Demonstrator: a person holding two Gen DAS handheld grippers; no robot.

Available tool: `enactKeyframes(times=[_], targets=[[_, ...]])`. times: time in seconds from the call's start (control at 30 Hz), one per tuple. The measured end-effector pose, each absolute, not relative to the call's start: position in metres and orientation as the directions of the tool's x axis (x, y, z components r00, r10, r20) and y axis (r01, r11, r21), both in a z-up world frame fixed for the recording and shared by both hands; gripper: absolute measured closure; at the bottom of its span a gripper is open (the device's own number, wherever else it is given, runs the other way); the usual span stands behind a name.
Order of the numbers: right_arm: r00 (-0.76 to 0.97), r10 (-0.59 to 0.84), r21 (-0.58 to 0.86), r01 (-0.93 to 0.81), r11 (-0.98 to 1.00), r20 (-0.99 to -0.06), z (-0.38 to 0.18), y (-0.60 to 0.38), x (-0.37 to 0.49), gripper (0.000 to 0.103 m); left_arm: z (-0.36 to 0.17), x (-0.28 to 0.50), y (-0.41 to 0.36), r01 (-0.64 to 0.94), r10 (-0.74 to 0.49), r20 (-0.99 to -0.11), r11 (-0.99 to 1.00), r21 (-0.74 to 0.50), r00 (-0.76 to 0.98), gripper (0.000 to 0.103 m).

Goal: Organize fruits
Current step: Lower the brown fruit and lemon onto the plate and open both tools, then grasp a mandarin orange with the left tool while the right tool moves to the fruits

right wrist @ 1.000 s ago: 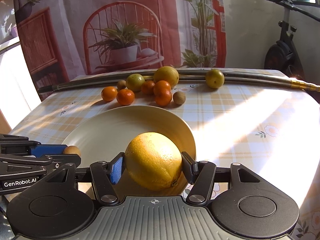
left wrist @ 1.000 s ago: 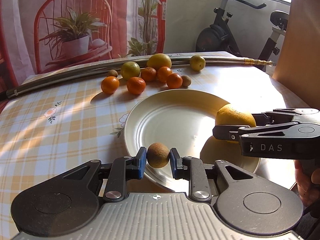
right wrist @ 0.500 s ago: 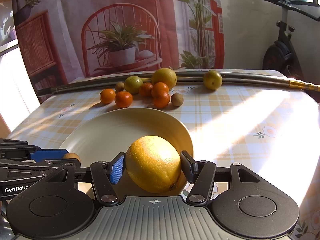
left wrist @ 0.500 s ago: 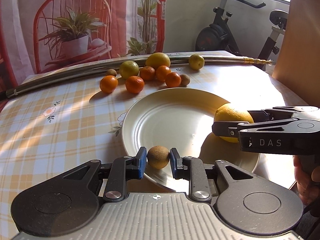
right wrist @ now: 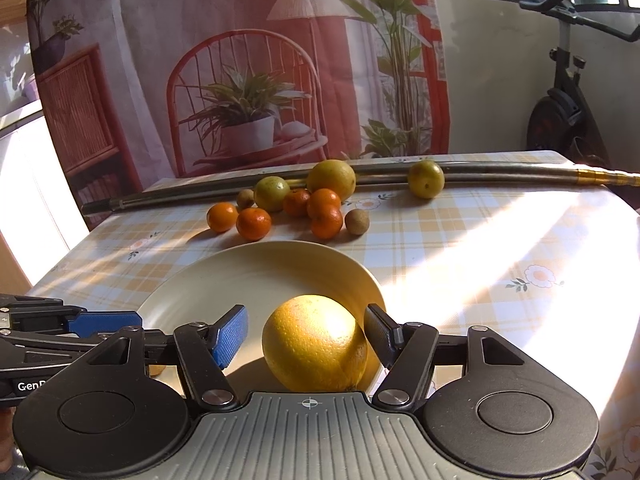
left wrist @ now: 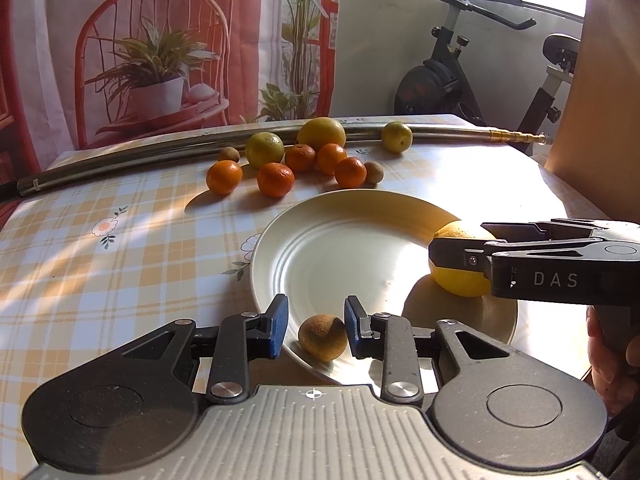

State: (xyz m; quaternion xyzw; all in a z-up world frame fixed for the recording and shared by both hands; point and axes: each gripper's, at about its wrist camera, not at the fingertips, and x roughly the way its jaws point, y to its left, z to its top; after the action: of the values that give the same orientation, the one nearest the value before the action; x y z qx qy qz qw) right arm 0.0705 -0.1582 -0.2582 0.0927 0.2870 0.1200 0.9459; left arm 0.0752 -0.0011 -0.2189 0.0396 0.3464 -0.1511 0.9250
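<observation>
The left gripper [left wrist: 316, 326] stands spread apart over the near rim of the cream plate [left wrist: 340, 248], its blue pads clear of the small brown fruit [left wrist: 322, 337] that sits between them on the plate; a gap shows on the left side, while the right pad is very close, contact not certain. The right gripper [right wrist: 306, 330] is likewise released: the large yellow orange [right wrist: 315, 349] rests on the plate's near right edge between its fingers, with daylight on the blue-pad side and the other finger just beside the peel. So the plate holds 2 fruits, the brown one toward the left gripper and the yellow one toward the right gripper.

Beyond both grippers, past the plate's far rim, loose fruit lies on the checked tablecloth [left wrist: 120, 248]: 5 small mandarins [left wrist: 275, 179], 2 more small brown fruits [right wrist: 356, 222], a green-yellow citrus [left wrist: 264, 150] and a bigger yellow one [left wrist: 321, 134]. Farther right, 1 yellow-green fruit [right wrist: 426, 179] touches the long metal pipe [left wrist: 120, 156] running across the table's far side.
</observation>
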Motion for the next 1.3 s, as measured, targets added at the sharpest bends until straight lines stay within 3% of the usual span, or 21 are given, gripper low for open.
enactKeyframes(times=[0.63,1.1,1.2,1.27,1.3], targets=[[0.894,0.208,0.268,-0.105,0.958,-0.396,-0.211,-0.200,0.081,0.043,-0.169,0.087,0.041,0.198,-0.225,-0.560,0.974,-0.109,0.797,0.067],[0.945,0.125,0.223,-0.057,0.973,-0.303,-0.170,-0.238,0.113,0.043,-0.114,0.106,0.064,0.086,-0.112,-0.450,0.993,-0.077,0.886,0.063],[0.944,0.116,0.208,-0.051,0.977,-0.310,-0.171,-0.238,0.121,0.043,-0.115,0.110,0.062,0.075,-0.090,-0.446,0.996,-0.049,0.891,0.056],[0.941,0.114,0.199,-0.051,0.979,-0.320,-0.175,-0.237,0.127,0.043,-0.119,0.114,0.060,0.065,-0.075,-0.440,0.997,-0.038,0.895,0.043],[0.938,0.115,0.196,-0.052,0.979,-0.326,-0.176,-0.236,0.130,0.043,-0.121,0.116,0.060,0.059,-0.068,-0.439,0.998,-0.034,0.896,0.042]])
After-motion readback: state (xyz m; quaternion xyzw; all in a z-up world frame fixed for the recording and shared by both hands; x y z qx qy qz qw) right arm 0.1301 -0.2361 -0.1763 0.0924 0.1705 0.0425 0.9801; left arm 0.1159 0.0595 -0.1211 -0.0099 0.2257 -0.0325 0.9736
